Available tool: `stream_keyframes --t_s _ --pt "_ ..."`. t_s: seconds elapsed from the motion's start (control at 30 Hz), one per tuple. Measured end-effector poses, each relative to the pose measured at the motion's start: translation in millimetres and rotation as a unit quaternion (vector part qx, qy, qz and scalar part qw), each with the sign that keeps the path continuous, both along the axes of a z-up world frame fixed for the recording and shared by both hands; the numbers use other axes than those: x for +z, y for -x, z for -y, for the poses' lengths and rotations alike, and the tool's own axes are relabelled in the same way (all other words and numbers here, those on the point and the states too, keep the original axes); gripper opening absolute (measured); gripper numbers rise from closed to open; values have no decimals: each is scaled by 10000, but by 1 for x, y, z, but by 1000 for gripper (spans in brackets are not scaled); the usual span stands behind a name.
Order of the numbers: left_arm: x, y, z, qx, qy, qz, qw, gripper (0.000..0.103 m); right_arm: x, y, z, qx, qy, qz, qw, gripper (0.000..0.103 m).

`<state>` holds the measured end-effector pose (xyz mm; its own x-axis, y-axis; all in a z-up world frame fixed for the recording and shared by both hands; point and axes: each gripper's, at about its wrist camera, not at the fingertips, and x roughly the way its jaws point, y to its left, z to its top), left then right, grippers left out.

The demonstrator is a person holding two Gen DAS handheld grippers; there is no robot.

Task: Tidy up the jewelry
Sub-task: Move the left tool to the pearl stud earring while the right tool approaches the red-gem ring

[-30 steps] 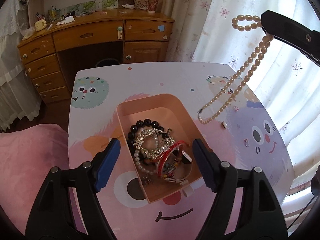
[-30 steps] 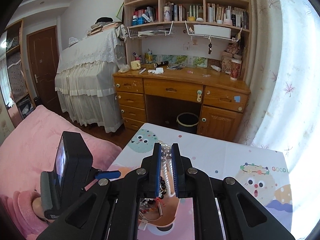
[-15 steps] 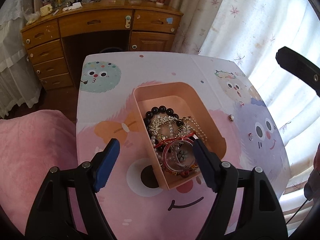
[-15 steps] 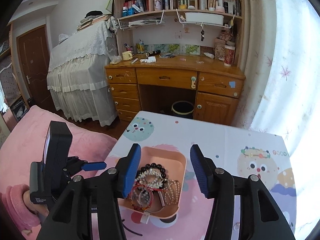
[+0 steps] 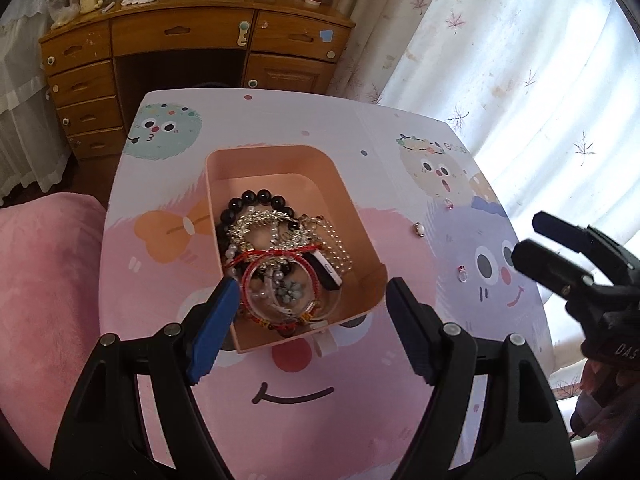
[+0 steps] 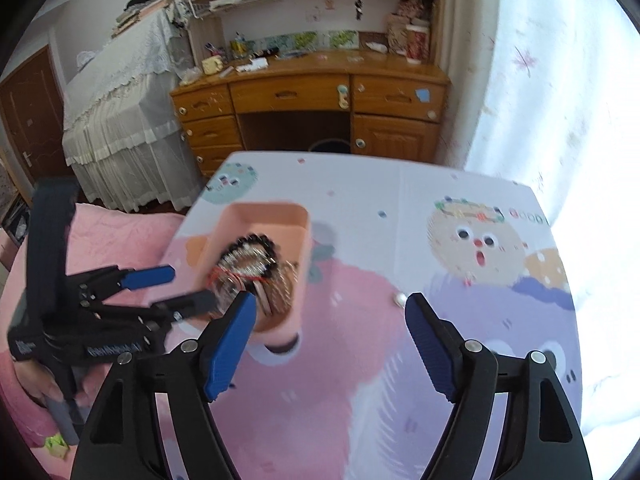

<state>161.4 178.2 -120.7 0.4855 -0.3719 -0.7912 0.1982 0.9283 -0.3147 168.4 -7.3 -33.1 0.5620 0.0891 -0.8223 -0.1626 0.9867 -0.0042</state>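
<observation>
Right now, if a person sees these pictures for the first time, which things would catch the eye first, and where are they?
Most striking is the peach tray in the middle of the cartoon-printed table, heaped with tangled jewelry: a black bead bracelet, a red bangle and pearl strands. Small loose pieces, such as a silver stud, lie on the table to the tray's right. The right gripper, its jaws opening with nothing between them, hangs over that side.
</observation>
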Motion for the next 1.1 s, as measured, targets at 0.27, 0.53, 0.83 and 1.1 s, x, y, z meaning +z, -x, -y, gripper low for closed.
stream_keyframes --t_s 0.27,0.53,0.83,1.1 --pt "7 -7 51 42 67 58 10000 73 -24 11 80 -267 196 -374 9988 84" --pt "12 -29 120 -107 194 64 9997 73 -55 2 126 -86 556 -739 9957 84" --pt "-21 -62 203 -175 -393 -271 9987 73 -100 2 156 406 454 -836 9946 84" --pt "-61 -78 233 80 -804 -299 9963 61 -142 11 146 1182 747 -442 9892 55"
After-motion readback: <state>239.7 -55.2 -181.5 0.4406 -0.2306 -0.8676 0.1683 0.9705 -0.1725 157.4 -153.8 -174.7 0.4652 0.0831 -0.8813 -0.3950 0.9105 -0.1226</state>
